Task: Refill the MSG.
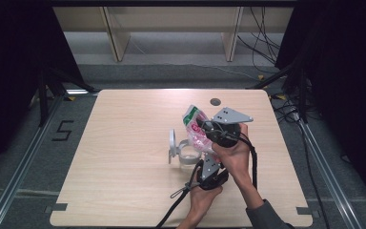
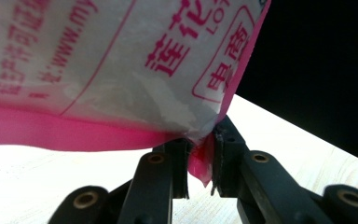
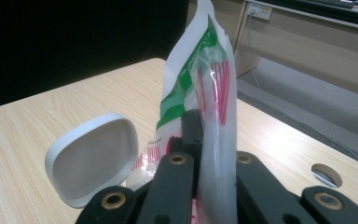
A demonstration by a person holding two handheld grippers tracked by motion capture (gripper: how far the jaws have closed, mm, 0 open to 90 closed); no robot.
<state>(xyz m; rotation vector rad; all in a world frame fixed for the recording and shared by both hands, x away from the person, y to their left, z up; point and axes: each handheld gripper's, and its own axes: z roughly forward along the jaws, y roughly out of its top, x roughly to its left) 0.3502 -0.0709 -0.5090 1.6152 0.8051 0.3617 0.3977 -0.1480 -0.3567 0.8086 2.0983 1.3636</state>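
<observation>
High view first: we see both of our hands close together near the middle of the worktop [image 1: 124,143], holding up a plastic bag [image 1: 195,128] with pink and green print. Our right gripper [image 1: 209,130] pinches the bag higher up, and our left gripper [image 1: 208,168] pinches it lower down, nearer to us. Just under the bag sits a small clear container [image 1: 188,157] with its white lid [image 1: 172,145] standing open beside it. We think the bag could rip, or slip out of one grip, if the two hands pull apart too hard. If it tips the wrong way, what is inside could spill on the worktop and miss the container. Left gripper view next: the left gripper [image 2: 200,161] has its fingers nearly shut, with only the bag's [image 2: 121,70] thin pink bottom corner squeezed between them. That is a small bite, so it may slide free. Right gripper view last: the right gripper [image 3: 209,149] has its fingers closed on a fold of the bag [image 3: 205,74], which stands tall above them. The white lid [image 3: 93,158] is on the left, close by, on the worktop [image 3: 28,121].
</observation>
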